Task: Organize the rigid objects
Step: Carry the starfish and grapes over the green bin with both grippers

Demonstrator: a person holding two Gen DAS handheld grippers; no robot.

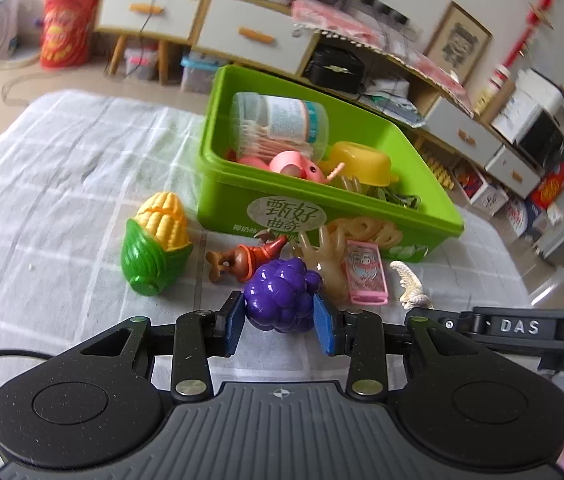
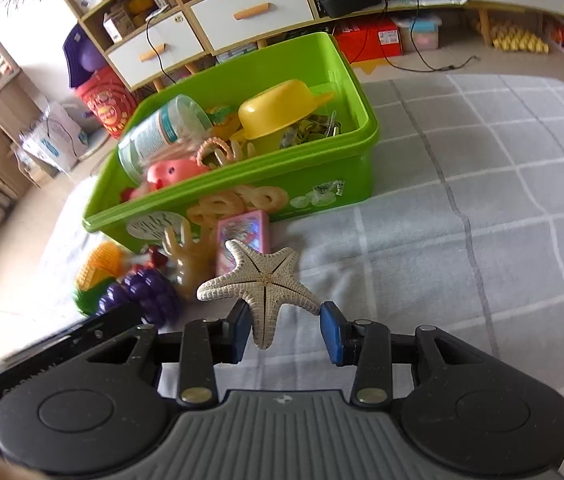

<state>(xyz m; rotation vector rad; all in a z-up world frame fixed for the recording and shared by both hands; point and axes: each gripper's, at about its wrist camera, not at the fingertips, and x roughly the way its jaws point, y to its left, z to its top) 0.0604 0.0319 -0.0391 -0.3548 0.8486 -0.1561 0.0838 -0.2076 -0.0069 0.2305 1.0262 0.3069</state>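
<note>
**While bin waits, both tools carry toys**

With its blue pads pressed on either side, the left tool grasps a purple toy grape cluster at the near edge of a tabletop covered by a pale checked cloth. Beside it to the right, the right tool holds a dried starfish; the left pad bears on one of its arms, while contact at the right pad is less clear. Just beyond both tools lie a toy corn cob at the left, a small brown and red figure, a tan toy hand with fingers up, and a pink card-like toy, the last two close against the front wall of a green plastic bin. Inside the bin are a clear jar on its side, a pink toy and a yellow bowl. White drawer cabinets stand in the room behind.
</note>
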